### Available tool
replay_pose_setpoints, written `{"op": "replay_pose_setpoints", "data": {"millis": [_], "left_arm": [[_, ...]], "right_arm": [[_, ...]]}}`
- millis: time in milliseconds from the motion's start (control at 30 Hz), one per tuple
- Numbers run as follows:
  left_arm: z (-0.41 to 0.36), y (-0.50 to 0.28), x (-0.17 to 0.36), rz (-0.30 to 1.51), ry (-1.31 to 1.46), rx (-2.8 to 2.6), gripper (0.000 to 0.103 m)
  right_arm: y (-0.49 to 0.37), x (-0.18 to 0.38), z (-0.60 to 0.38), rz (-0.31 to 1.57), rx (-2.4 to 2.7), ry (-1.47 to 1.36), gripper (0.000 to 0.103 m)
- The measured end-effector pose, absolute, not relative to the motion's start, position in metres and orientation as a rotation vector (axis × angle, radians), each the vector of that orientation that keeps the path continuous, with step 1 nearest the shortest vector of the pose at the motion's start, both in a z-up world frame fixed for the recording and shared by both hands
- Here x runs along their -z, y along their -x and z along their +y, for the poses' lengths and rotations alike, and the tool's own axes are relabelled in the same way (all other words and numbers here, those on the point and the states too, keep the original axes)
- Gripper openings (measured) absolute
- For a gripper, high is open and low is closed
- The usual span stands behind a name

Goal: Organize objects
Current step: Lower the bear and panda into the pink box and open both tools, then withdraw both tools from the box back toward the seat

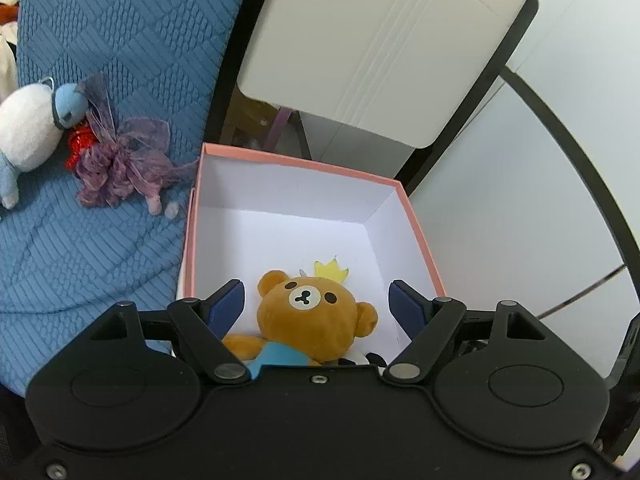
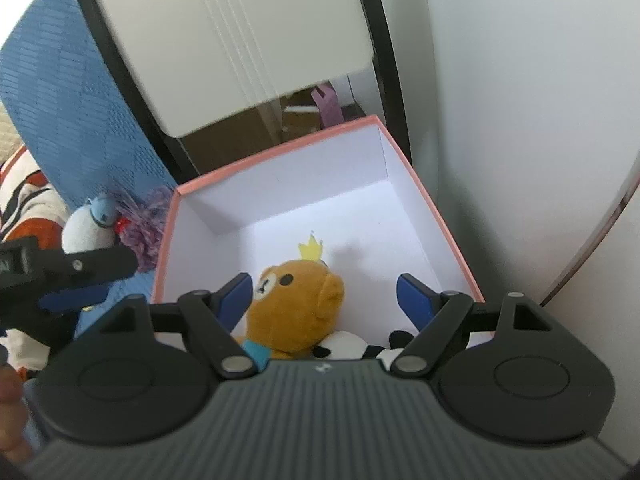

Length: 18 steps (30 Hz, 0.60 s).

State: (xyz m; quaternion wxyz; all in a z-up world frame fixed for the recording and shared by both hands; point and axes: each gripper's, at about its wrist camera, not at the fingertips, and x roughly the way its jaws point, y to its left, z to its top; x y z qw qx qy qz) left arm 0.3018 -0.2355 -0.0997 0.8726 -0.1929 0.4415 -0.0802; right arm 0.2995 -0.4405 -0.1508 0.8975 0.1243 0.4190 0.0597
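Blue quilted fabric [image 1: 120,40] flanks our pink-rimmed box [image 1: 304,162]. Both hand-held grippers, left [image 1: 316,300] and right [image 2: 326,296], tilt downward above it, spread and gripping nothing. Below them lies the brown bear [image 1: 312,312], with bare white floor toward the far wall.

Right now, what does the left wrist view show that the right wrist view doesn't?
Left wrist only: the purple plush in full on the blue cover, and the bear's face head-on.
Right wrist only: a black-and-white plush beside the bear, the left gripper, and an orange-striped toy.
Both: pink-rimmed box, bear inside, white-and-blue plush outside, jaws open.
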Motion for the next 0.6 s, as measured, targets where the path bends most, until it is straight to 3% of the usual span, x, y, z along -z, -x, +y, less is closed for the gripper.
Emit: {"op": "replay_pose_setpoints", "data": {"millis": [600], "left_arm": [[-0.180, -0.242, 0.029, 0.710, 0.356, 0.185, 0.077]], "right_arm": [[-0.235, 0.085, -0.398, 0.749, -0.164, -0.227, 0.081]]}}
